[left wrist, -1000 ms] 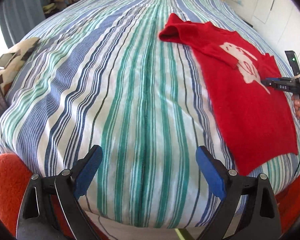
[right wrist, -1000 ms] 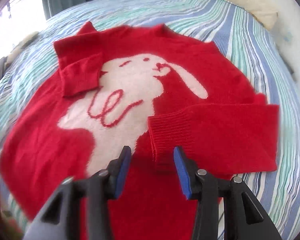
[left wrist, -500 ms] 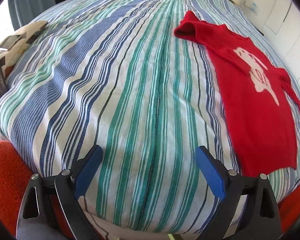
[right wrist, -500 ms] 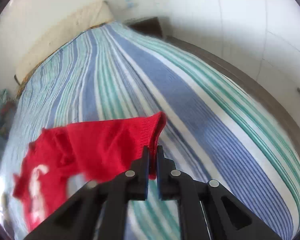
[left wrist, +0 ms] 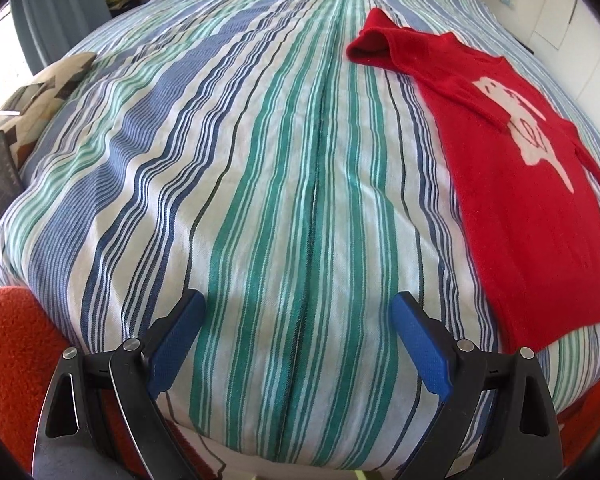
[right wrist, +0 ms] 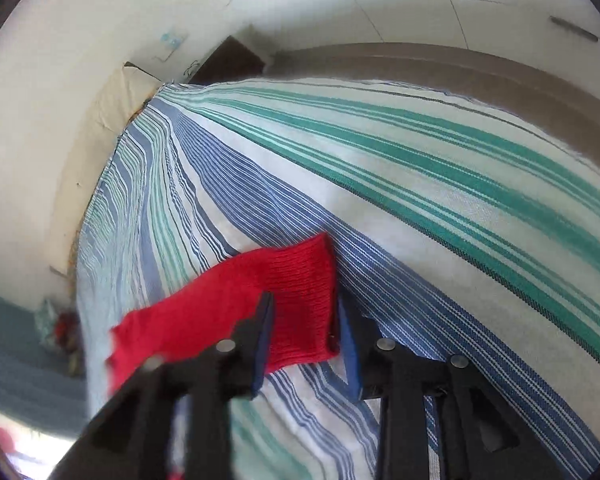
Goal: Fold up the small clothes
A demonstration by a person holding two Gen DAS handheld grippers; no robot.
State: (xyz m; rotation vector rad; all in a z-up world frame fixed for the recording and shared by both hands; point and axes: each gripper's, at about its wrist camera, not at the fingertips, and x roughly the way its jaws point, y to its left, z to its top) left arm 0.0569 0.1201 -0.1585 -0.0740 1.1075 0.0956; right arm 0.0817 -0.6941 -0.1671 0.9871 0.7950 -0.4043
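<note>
Sweater (left wrist: 512,168) cuff (right wrist: 300,304) (right-wrist view only) between pads (right wrist: 350,344).

Sweater (left wrist: 532,216) right of the left claw (left wrist: 298,348): red, white motif. Bedcover (left wrist: 260,160) ahead: white with blue and green stripes. Claw pads (left wrist: 176,344): blue.
</note>
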